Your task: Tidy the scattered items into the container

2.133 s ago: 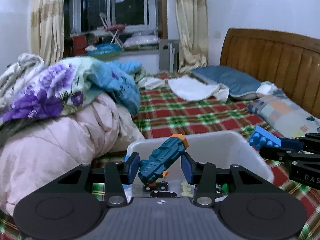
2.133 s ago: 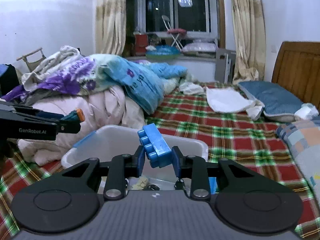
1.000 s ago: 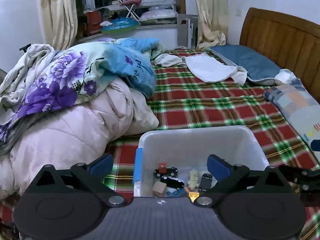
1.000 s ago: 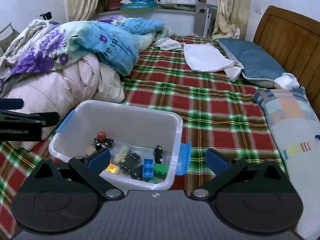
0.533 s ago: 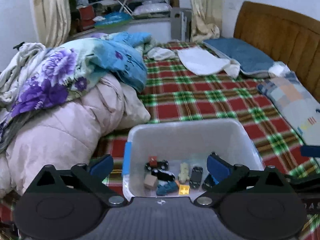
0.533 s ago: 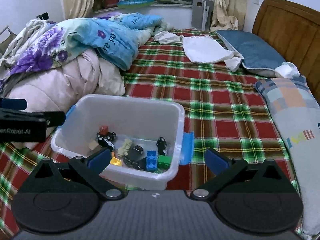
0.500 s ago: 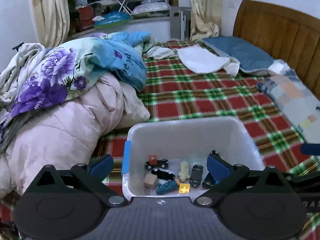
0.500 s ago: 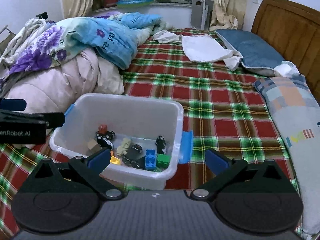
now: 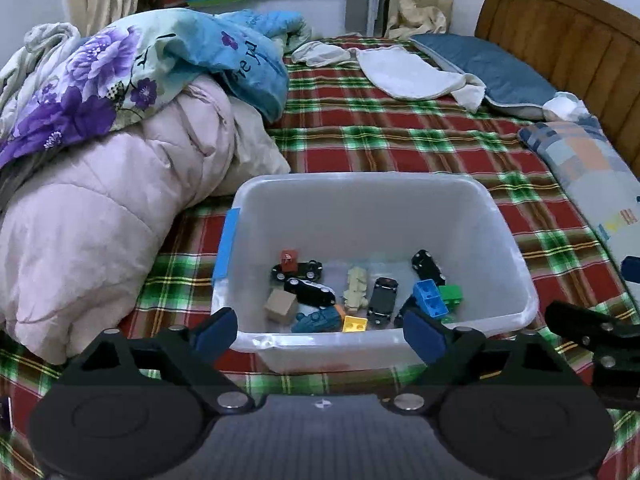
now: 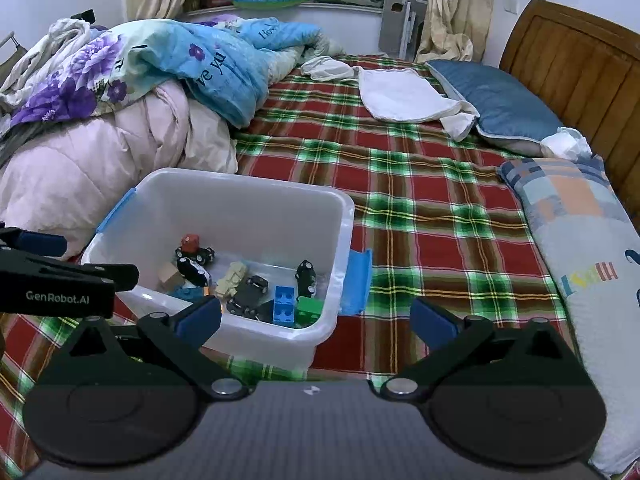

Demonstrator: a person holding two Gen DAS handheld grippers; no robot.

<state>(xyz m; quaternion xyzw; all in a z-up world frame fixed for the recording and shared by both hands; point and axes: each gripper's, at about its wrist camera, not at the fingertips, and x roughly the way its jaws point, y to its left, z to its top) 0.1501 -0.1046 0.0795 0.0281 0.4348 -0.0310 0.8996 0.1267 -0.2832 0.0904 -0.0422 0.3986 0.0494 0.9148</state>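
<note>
A clear plastic bin [image 9: 360,188] [image 10: 240,184] with blue handles sits on the plaid bedspread. Inside lie several toys: the teal toy [image 9: 318,320], a blue brick [image 9: 430,298] [image 10: 285,302], a green brick [image 9: 451,293], black toy cars [image 9: 382,300], a red-topped car [image 9: 290,262] and a wooden cube [image 9: 280,304]. My left gripper [image 9: 320,332] hovers over the bin's near wall, jaws wide and closing slightly, with nothing held between them. My right gripper [image 10: 316,320] stands open and empty at the bin's right corner.
A heap of pink and floral quilts [image 9: 112,152] crowds the bin's left side. Pillows [image 10: 576,240] and the wooden headboard [image 10: 568,60] line the right. A white cloth [image 10: 400,94] lies far back on the bedspread [image 10: 420,200].
Both grippers let go of their toys, the teal toy and the blue brick, which now lie in the bin. The left view has since tipped down and come closer to the bin.
</note>
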